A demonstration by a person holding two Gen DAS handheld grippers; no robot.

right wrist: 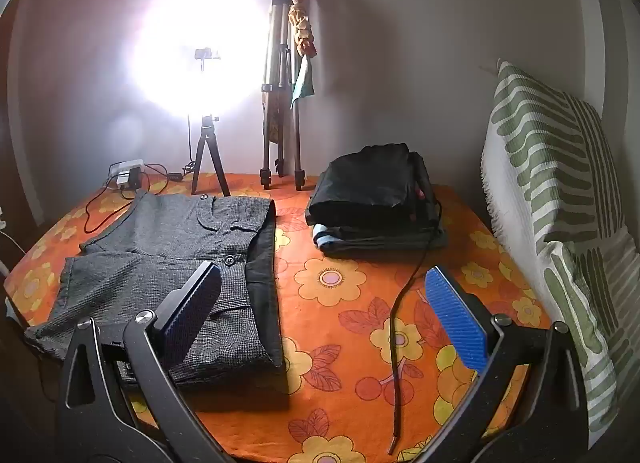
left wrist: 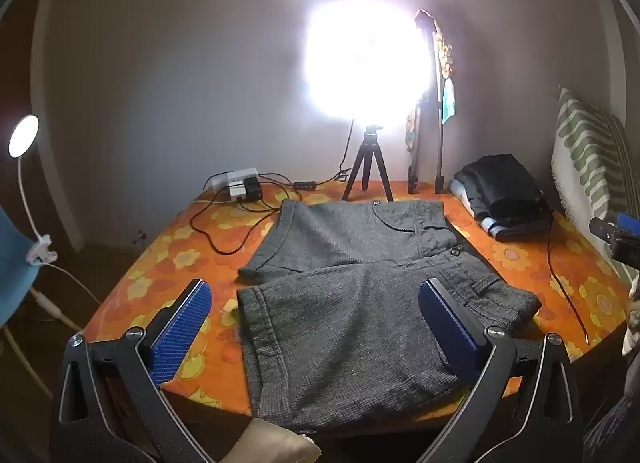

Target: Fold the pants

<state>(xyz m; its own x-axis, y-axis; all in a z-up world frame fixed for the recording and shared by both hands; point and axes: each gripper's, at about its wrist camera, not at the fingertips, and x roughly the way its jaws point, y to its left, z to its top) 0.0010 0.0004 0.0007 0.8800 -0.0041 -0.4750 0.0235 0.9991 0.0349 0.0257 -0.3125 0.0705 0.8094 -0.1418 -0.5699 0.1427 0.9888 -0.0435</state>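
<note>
Pants (left wrist: 352, 303) in grey check lie spread flat on the orange flowered bedcover (right wrist: 360, 303), waistband toward the person's right and the two short legs running left, the near leg reaching the front edge. Neither claw has hold of anything: the left gripper (left wrist: 316, 327) hangs wide open above the near leg, and the right gripper (right wrist: 324, 311) is just as wide open, its left finger over the waistband and its right one over bare cover. The step in hand looks like the first fold, near half laid onto far half. To do it well, each claw should come down on the near edge, left at the hem and right at the waistband corner, and pinch both layers rather than the top one alone (the cloth looks thick enough to slip otherwise). Lifting both ends level and carrying them together should keep the crease straight. A black cord (right wrist: 404, 303) trails across the cover just beside the waistband; the right claw should stay clear of it. Folded clothes (right wrist: 376, 203) are stacked well apart at the back.
</note>
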